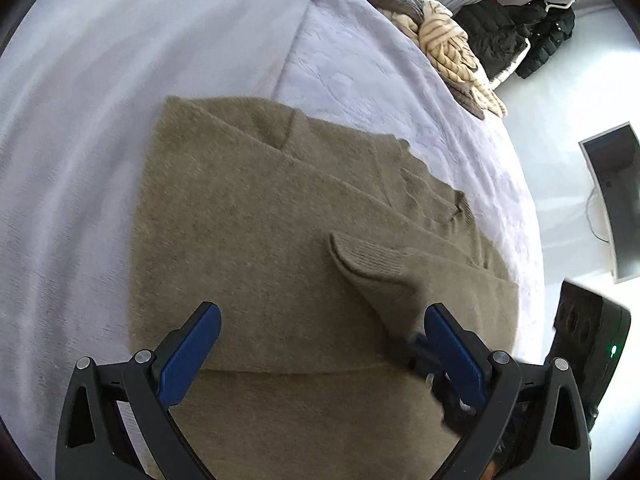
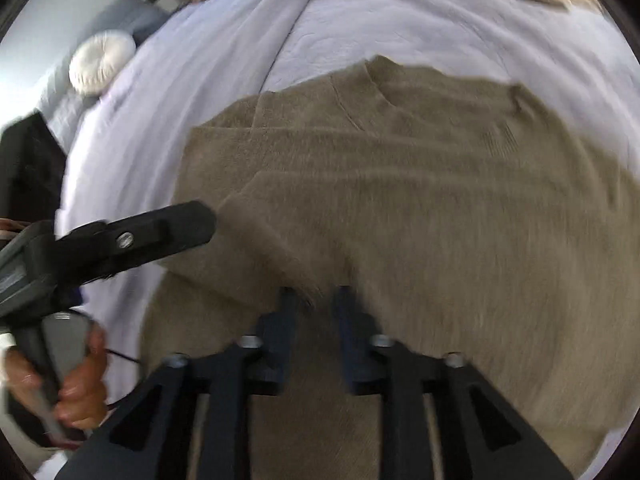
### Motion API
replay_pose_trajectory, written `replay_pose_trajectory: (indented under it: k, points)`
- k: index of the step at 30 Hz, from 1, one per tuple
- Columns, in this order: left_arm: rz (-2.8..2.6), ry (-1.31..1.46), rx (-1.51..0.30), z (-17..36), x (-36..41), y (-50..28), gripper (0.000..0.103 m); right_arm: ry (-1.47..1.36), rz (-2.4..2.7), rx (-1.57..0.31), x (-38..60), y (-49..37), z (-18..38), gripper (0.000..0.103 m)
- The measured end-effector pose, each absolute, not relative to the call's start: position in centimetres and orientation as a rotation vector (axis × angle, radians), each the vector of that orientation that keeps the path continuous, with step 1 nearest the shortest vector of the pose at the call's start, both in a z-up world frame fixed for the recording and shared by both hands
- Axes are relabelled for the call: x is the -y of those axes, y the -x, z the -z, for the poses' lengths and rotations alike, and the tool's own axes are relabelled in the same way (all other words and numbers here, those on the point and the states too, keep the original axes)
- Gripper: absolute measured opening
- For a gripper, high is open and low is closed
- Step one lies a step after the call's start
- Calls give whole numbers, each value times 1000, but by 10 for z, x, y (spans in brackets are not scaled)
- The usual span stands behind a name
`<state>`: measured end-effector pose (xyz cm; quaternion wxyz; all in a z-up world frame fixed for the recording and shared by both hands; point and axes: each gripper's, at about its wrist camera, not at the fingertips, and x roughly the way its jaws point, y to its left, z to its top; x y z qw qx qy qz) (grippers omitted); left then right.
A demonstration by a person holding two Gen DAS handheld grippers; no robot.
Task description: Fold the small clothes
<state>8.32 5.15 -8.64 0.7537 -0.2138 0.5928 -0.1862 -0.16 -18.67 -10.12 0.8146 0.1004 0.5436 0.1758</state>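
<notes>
While the lavender bedspread [image 1: 360, 80] takes up most of the room's view, an olive-brown knitted sweater [image 1: 248, 216] lies flat on it, partly folded, with one sleeve [image 1: 372, 264] drawn across the body so that its ribbed cuff points toward the middle. From the left wrist view the sweater's long axis runs from the near edge, under both tools, away toward the neckline at the far end.

At the far side of the bed sits a heap of other clothes [image 1: 444, 40], cream with dark stripes and grey knit, well apart from the sweater. A round white cushion [image 2: 102, 62] rests beyond the bed on the other side.

Both tools hover over the near part of the sweater. The left gripper [image 1: 320, 340] has its blue fingers [image 1: 192, 352] spread wide with nothing between them. The right gripper [image 2: 314, 300] is blurred; its fingers stand partly apart, and the folded sleeve's edge lies just ahead of their tips, so I judge the cloth released. That sleeve lies nearer the right hand, so it seems the one better placed for the next fold.

No brand, label or writing can be read anywhere.
</notes>
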Motion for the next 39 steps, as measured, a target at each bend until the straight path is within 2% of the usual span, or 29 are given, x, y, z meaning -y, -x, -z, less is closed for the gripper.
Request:
replay_pose_trajectory:
  k: [1, 2, 8, 11, 12, 13, 14, 16, 17, 19, 24, 31, 36, 37, 38, 39]
  points:
    - [423, 472, -1302, 88, -47, -84, 102, -271, -370, -1160, 197, 7, 100, 52]
    - [433, 473, -1308, 89, -44, -85, 102, -338, -355, -1160, 212, 14, 100, 55]
    - [499, 446, -1364, 96, -17, -85, 102, -734, -170, -1172, 320, 61, 122, 55]
    - [519, 433, -1377, 97, -1, -87, 101, -970, -68, -1109, 373, 90, 137, 55]
    - [524, 433, -1379, 97, 1, -88, 93, -1035, -45, -1082, 385, 97, 142, 55]
    - [528, 427, -1390, 98, 5, -89, 78, -1122, -13, -1040, 399, 104, 147, 55]
    - [532, 423, -1399, 99, 7, -90, 68, -1176, 3, -1010, 408, 108, 151, 55]
    - [552, 425, -1414, 101, 10, -92, 17, -1271, 26, -935, 428, 116, 154, 54]
    - [552, 419, -1413, 101, 10, -92, 10, -1282, 29, -913, 433, 115, 154, 36]
    - [551, 425, -1375, 94, 2, -91, 9, -1234, 17, -906, 442, 108, 143, 7]
    - [540, 423, -1332, 84, -21, -83, 9, -1051, -21, -939, 447, 105, 118, 7]
    - [524, 323, -1378, 100, -21, -60, 9, -934, 25, -1059, 452, 107, 142, 6]
    - [463, 209, -1382, 92, -30, -46, 9, -824, -37, -1123, 451, 120, 121, 13]
    - [453, 197, -1375, 86, -36, -45, 9, -793, -48, -1110, 454, 125, 115, 21]
    - [444, 190, -1370, 83, -40, -44, 9, -774, -45, -1094, 456, 128, 108, 36]
    - [428, 176, -1363, 79, -45, -44, 9, -758, -31, -1069, 460, 131, 101, 46]
